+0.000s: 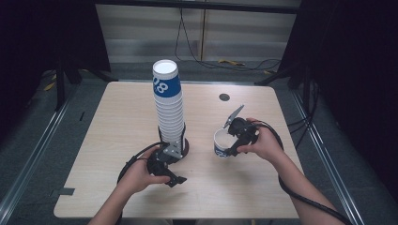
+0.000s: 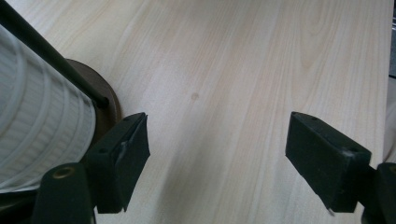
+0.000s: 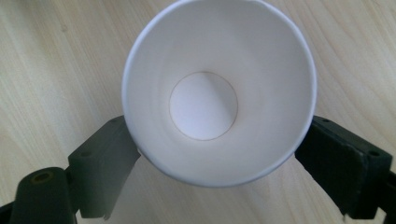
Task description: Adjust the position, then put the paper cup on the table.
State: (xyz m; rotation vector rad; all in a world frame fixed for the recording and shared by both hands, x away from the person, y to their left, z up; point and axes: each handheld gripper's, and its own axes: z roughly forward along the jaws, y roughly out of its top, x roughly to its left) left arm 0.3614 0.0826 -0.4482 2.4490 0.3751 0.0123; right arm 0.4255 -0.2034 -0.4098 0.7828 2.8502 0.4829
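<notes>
The right claw [image 1: 231, 140] stands over a single paper cup [image 1: 221, 142] upright on the counter [image 1: 122, 112], its jaws on either side of the cup's rim, at the rim but not pinching it. The left claw [image 1: 176, 151] is released, jaws apart with bare wood between them; the tall cup stack [image 1: 169, 103] on its dark base [image 2: 100, 100] stands just beside one jaw.
</notes>
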